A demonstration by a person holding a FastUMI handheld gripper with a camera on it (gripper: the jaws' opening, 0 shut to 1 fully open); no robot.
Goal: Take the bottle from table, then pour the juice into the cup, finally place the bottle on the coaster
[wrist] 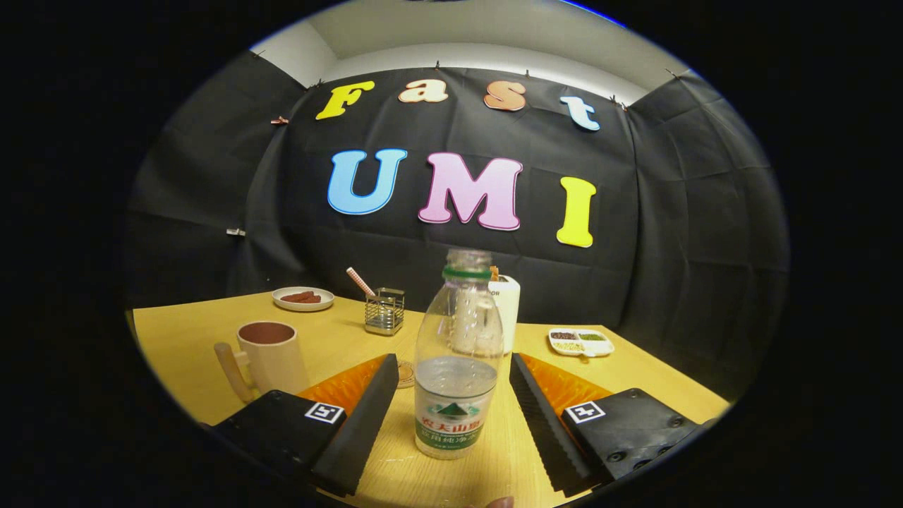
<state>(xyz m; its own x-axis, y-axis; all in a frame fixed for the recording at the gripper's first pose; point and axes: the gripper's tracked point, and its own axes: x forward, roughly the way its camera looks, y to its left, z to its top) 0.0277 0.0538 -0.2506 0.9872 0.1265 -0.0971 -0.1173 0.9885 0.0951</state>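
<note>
The gripper (pixel 451 416) is held open, and one clear plastic bottle (pixel 457 360) is seen standing upright on the yellow table (pixel 183 353) between the two fingers (pixel 367 416), with a gap left on each side. The bottle is judged to be light, smooth and a bit squashy, since it is less than half full and no cap is seen on it, so it is best gripped gently around the label. One cup (pixel 271 356) is seen to the left, one coaster (pixel 405 374) is partly hidden behind the bottle, and two small dishes (pixel 303 298) are counted farther back.
</note>
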